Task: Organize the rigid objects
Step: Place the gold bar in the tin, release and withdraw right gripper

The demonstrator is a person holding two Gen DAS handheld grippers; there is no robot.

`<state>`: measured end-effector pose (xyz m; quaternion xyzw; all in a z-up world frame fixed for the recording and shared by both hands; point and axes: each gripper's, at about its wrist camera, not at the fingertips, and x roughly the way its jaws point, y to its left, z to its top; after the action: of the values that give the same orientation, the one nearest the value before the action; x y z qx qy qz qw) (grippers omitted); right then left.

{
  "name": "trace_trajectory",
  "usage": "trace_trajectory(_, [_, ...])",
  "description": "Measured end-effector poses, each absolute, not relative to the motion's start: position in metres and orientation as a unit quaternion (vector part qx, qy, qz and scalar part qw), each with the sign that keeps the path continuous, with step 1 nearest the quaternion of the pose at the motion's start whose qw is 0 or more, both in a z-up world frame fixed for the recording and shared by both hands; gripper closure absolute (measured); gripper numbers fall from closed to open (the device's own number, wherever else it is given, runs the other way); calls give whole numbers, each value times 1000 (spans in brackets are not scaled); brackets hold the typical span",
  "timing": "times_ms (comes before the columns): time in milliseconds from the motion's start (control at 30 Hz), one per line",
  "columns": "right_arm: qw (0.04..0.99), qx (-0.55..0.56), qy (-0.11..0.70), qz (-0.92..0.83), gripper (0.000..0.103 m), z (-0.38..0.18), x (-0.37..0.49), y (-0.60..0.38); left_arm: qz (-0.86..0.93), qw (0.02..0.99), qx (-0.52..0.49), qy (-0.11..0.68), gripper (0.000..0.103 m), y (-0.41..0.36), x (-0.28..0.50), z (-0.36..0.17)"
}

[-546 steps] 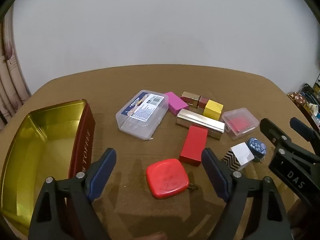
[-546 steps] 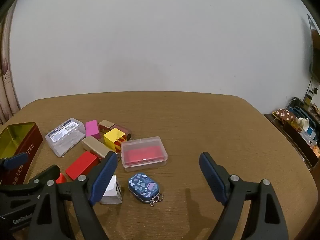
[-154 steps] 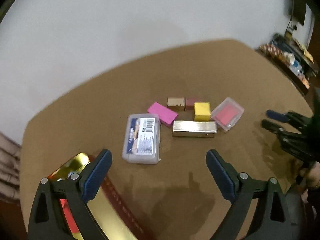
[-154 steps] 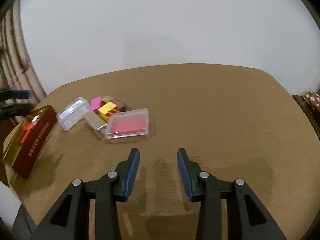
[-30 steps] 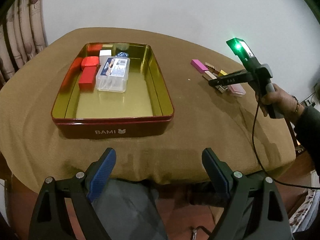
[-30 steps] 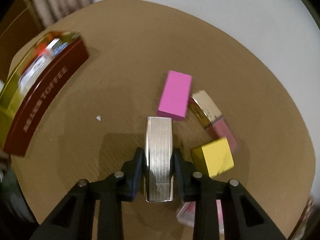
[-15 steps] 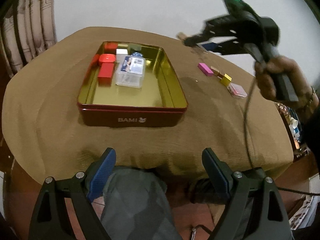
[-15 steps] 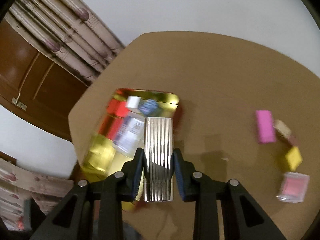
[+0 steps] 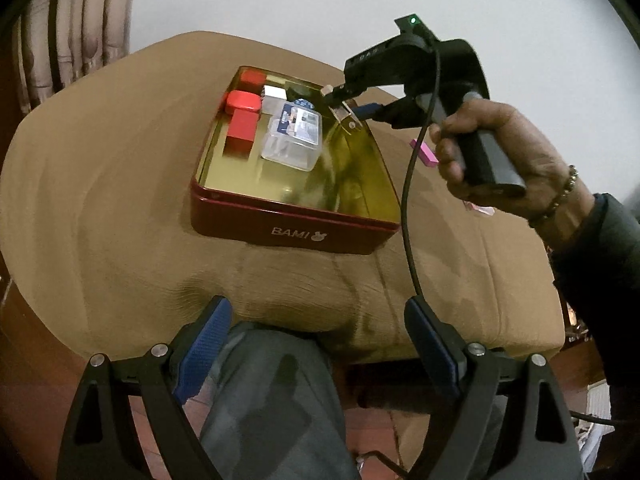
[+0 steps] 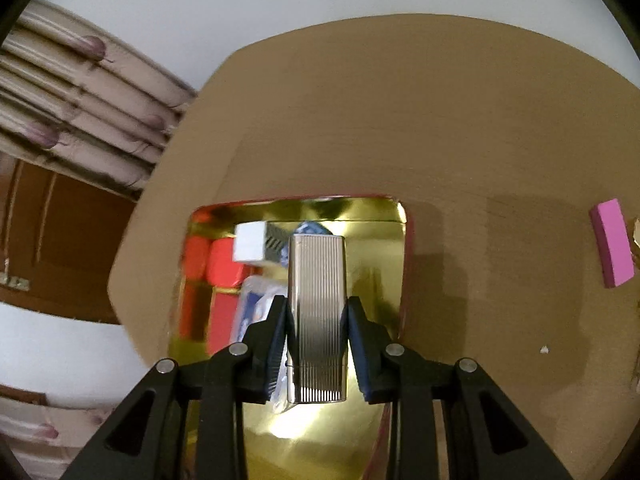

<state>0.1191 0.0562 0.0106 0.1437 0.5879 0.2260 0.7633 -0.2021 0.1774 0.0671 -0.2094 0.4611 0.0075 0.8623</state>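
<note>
My right gripper [image 10: 317,322] is shut on a ribbed silver box [image 10: 317,304] and holds it over the red tin with a gold inside [image 10: 386,264]. In the left wrist view the right gripper [image 9: 344,102] hangs over the tin's far right part [image 9: 296,232]. The tin holds red blocks [image 9: 239,130], a clear plastic case [image 9: 294,140] and a white box [image 9: 274,94]. My left gripper [image 9: 316,352] is open and empty, off the table's near edge, above a grey-trousered leg.
A pink block [image 10: 612,248] lies on the brown table [image 10: 440,120] to the right of the tin, also in the left wrist view [image 9: 425,153]. A curtain [image 10: 72,96] and a wooden door hang beyond the table's left edge. A cable trails from the right gripper's handle.
My right gripper has carried the silver box from beside the pink block to over the tin and has come lower. My left gripper has moved closer to the table.
</note>
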Motion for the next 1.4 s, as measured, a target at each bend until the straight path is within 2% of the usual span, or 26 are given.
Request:
trace_trajectory(400, [797, 66, 575, 172, 72, 5, 118, 78, 4, 865, -199, 461, 18, 177, -204, 69])
trace_trajectory(533, [832, 61, 523, 178, 72, 29, 103, 69, 12, 874, -172, 455, 18, 170, -206, 72])
trace_trajectory(600, [849, 92, 483, 193, 72, 45, 90, 51, 14, 877, -156, 453, 18, 165, -206, 72])
trace_trajectory(767, [897, 127, 386, 172, 70, 61, 33, -22, 13, 882, -120, 456, 18, 152, -205, 70])
trace_trajectory(833, [912, 123, 365, 137, 60, 55, 10, -57, 5, 881, -114, 458, 18, 145, -204, 69])
trace_trajectory(900, [924, 121, 352, 89, 58, 42, -13, -99, -5, 881, -103, 462, 18, 135, -203, 71])
trace_trajectory(1133, [920, 80, 376, -77, 55, -16, -53, -247, -63, 883, -50, 463, 18, 78, -177, 83])
trace_trajectory(1300, [907, 125, 381, -133, 55, -40, -63, -331, -121, 871, -55, 473, 17, 19, -119, 88])
trace_trajectory(1400, [902, 195, 368, -117, 55, -44, -71, -367, -143, 853, -85, 494, 17, -15, -76, 81])
